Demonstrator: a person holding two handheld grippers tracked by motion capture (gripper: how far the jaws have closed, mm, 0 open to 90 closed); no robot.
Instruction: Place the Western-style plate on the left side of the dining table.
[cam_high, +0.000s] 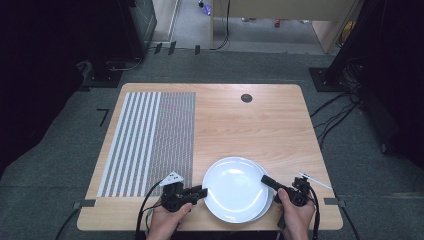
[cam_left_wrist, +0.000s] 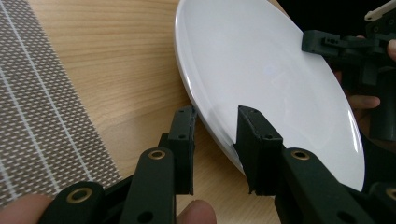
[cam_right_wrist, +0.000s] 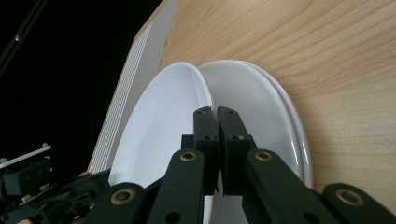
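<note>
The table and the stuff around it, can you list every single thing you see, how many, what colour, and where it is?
Plates: a stack, at least three by the rims in the right gripper view, white, near edge of the table; the top plate is lifted off the others.
Mat: one, grey and white striped, left part of the table.
Table: one, light wood, centre.
Round hole cover: one, black, far side of the table.
Cables: several, black, on the grey floor at the right.
Left gripper: one, black, jaws open around the top plate's left rim.
Right gripper: one, black, jaws shut on the top plate's right rim.
Hands: two, bottom edge, holding the grippers.
</note>
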